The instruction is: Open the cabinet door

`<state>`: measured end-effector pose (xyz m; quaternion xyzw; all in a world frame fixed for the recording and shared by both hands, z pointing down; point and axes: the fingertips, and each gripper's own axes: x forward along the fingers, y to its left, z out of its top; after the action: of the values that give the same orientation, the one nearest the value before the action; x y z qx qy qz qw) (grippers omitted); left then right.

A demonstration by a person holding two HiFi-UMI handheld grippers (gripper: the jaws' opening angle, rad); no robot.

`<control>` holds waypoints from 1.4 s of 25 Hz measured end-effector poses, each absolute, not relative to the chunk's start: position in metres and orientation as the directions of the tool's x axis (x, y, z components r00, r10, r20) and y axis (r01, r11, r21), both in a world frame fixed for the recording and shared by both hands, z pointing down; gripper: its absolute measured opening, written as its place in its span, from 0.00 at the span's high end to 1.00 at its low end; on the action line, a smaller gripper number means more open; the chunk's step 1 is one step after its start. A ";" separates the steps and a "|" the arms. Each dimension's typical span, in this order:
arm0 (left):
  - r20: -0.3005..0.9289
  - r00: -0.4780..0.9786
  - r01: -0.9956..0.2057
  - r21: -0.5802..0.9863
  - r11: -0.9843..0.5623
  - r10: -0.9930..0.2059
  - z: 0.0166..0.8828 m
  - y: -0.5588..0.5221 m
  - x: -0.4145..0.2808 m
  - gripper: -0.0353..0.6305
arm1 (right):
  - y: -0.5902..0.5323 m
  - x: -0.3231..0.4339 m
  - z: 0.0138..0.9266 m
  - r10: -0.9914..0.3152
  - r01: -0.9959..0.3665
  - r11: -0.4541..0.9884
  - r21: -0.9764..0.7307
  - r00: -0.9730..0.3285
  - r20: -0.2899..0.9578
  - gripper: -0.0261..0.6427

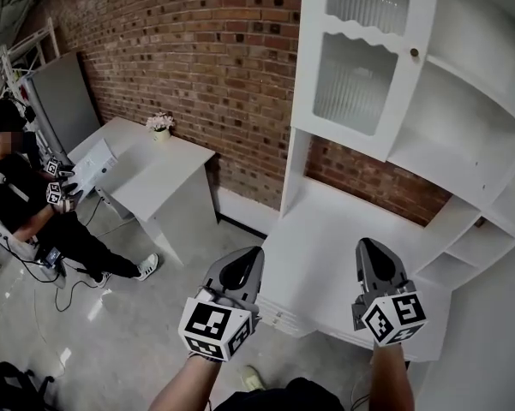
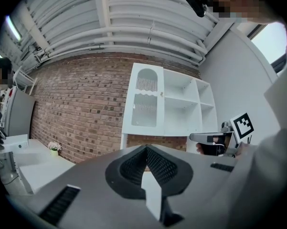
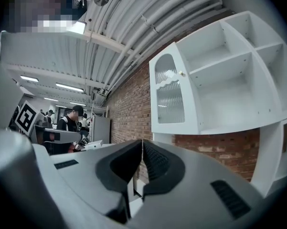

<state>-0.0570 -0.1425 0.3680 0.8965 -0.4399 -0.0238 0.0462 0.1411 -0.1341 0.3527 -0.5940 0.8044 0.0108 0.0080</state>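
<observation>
A tall white cabinet (image 1: 463, 144) stands against the brick wall. Its door (image 1: 360, 67) has ribbed glass panes and a small round knob (image 1: 414, 52), and it covers the left compartment beside open shelves. The door also shows in the left gripper view (image 2: 145, 101) and the right gripper view (image 3: 171, 97). My left gripper (image 1: 250, 255) and right gripper (image 1: 370, 247) are held level, side by side, short of the cabinet's lower counter (image 1: 326, 221) and well below the knob. Both are shut with nothing between the jaws, as their own views show: left gripper (image 2: 146, 148), right gripper (image 3: 142, 142).
A white desk (image 1: 154, 165) with a small flower pot (image 1: 161, 124) stands left of the cabinet. A seated person (image 1: 17, 195) holds other grippers at the far left, by a grey panel (image 1: 64, 101). Concrete floor lies between us.
</observation>
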 end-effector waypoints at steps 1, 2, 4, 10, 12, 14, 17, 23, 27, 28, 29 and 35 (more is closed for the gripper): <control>0.000 0.617 -0.783 0.108 -0.613 -0.787 0.371 -0.147 -0.059 0.94 | -0.138 0.139 0.355 -0.958 -0.958 0.287 0.013 -0.287 -0.020 0.96; 0.002 0.620 -0.779 0.117 -0.616 -0.784 0.374 -0.152 -0.061 0.94 | -0.142 0.139 0.357 -0.959 -0.959 0.281 0.019 -0.281 -0.013 0.96; 0.006 0.629 -0.770 0.137 -0.623 -0.777 0.379 -0.161 -0.060 0.94 | -0.151 0.142 0.358 -0.964 -0.963 0.267 0.031 -0.267 0.001 0.96; 0.014 0.646 -0.756 0.146 -0.638 -0.763 0.385 -0.193 -0.046 0.94 | -0.190 0.173 0.360 -0.977 -0.976 0.213 0.053 -0.213 0.009 0.95; 0.013 0.643 -0.759 0.139 -0.636 -0.766 0.384 -0.206 -0.039 0.94 | -0.207 0.186 0.362 -0.980 -0.978 0.199 0.058 -0.199 0.008 0.95; 0.015 0.642 -0.761 0.137 -0.634 -0.767 0.382 -0.216 -0.031 0.94 | -0.222 0.197 0.365 -0.981 -0.979 0.195 0.060 -0.195 0.012 0.92; 0.013 0.638 -0.764 0.141 -0.630 -0.770 0.378 -0.232 -0.018 0.94 | -0.244 0.211 0.365 -0.980 -0.977 0.201 0.072 -0.200 0.020 0.88; 0.016 0.628 -0.774 0.115 -0.622 -0.778 0.373 -0.269 0.012 0.94 | -0.291 0.244 0.350 -0.982 -0.976 0.185 0.116 -0.188 -0.018 0.83; 0.019 0.612 -0.787 0.104 -0.608 -0.790 0.370 -0.290 0.023 0.94 | -0.319 0.269 0.339 -0.986 -0.981 0.153 0.120 -0.160 -0.053 0.78; 0.021 0.608 -0.791 0.101 -0.603 -0.794 0.371 -0.295 0.025 0.94 | -0.326 0.275 0.339 -0.986 -0.982 0.148 0.116 -0.155 -0.056 0.76; 0.023 0.603 -0.795 0.100 -0.599 -0.797 0.372 -0.300 0.027 0.94 | -0.334 0.281 0.340 -0.987 -0.983 0.143 0.112 -0.150 -0.055 0.75; 0.036 0.584 -0.811 0.078 -0.581 -0.811 0.371 -0.319 0.035 0.94 | -0.372 0.295 0.340 -0.990 -0.987 0.124 0.101 -0.129 -0.054 0.61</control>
<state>0.0354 -0.3193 0.3714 0.8890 -0.4560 -0.0017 0.0428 0.2951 -0.3719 0.3400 -0.6596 0.7494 0.0559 -0.0131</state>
